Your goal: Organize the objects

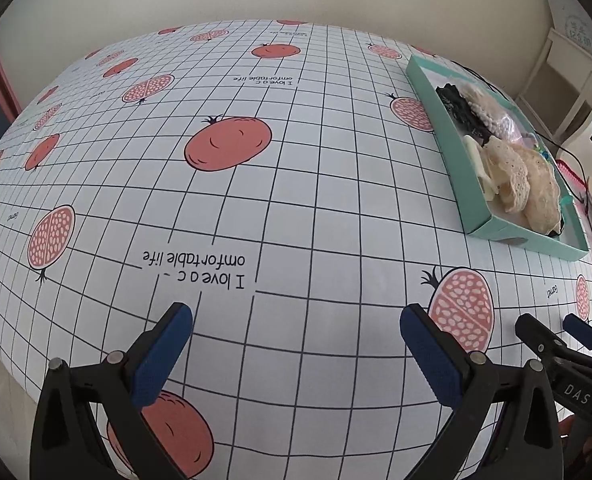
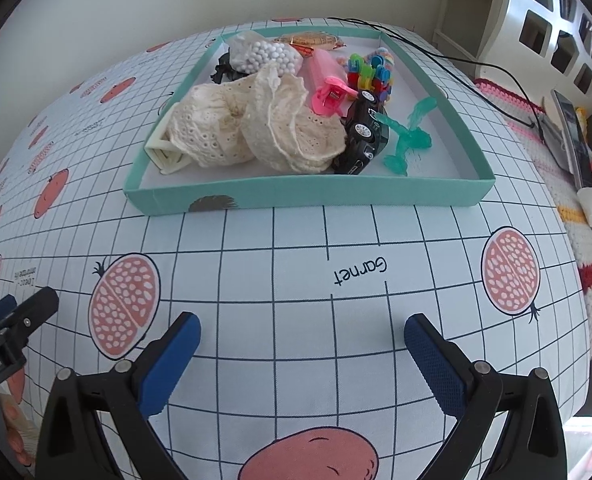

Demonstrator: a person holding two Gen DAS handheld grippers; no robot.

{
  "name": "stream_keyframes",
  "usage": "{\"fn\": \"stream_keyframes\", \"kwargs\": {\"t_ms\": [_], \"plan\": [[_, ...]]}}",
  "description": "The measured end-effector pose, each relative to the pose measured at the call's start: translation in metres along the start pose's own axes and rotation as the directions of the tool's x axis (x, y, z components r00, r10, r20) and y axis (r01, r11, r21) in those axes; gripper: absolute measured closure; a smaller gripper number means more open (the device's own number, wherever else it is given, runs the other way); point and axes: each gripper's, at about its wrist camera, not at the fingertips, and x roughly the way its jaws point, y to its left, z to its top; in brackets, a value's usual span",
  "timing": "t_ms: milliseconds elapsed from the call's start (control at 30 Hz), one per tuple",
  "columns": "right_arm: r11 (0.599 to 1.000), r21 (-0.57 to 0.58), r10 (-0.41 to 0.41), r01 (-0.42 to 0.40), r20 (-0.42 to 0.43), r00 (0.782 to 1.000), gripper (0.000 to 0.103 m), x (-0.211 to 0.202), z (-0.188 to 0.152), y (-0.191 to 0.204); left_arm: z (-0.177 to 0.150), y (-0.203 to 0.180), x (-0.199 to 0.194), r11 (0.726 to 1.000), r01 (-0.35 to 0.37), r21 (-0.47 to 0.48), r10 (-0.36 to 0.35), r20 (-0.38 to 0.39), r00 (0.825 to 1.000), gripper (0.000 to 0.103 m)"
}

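At the bottom of the right wrist view, the right gripper is held low over the counter, its jaws spread wide with nothing between them. In the left wrist view the left gripper is seen in the same posture at the bottom of the frame, jaws spread and empty, levelled just above the gridded cloth. Each gripper is glimpsed at the edge of the other's view, so the two are judged to be held side by side, both pointed toward the far wall.

No loose object is seen on the cloth between the jaws and the tray; everything visible is already gathered inside it. The step in hand is therefore judged to be either a rest at the close of the sorting or an approach to tidy the contents. If a reach is made, it is best taken over the near wall of the teal tray, not against it, since so light a tray would likely be pushed along the cloth.

Farther up, in the centre of the right view, the tray is filled: cream lace fabric is heaped at the left, a black toy car and a green translucent figure lie to its right, a pink clip and coloured clips sit behind, and a bag of white beads rests at the far end.
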Motion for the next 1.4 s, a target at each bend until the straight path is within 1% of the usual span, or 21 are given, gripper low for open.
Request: {"fn": "stream_keyframes", "kwargs": {"t_ms": [100,267,467,567,1400], "plan": [[1.0,-0.005,-0.006,0.006,0.01,1.0,0.0,0.001,0.0,0.002,-0.001,-0.001,0.001,1.0,0.0,0.012,0.0,0.009,1.0,0.0],[1.0,-0.003,-0.008,0.008,0.024,1.0,0.0,0.001,-0.001,0.0,-0.003,0.001,0.006,1.0,-0.006,0.004,0.006,0.011,1.0,0.0],[1.0,-0.002,-0.012,0.012,0.041,0.999,0.0,-0.001,-0.006,0.001,-0.006,0.001,0.007,0.999,-0.033,0.017,0.033,0.026,0.999,0.0],[1.0,-0.002,-0.012,0.012,0.051,0.999,0.0,-0.002,-0.009,0.001,-0.008,-0.001,0.008,0.998,-0.053,0.042,0.051,0.03,0.998,0.0],[1.0,-0.004,-0.014,0.014,0.119,0.993,0.0,-0.005,-0.018,0.002,-0.014,-0.001,0.004,0.998,-0.061,0.02,0.058,0.1,0.993,0.0]]}}
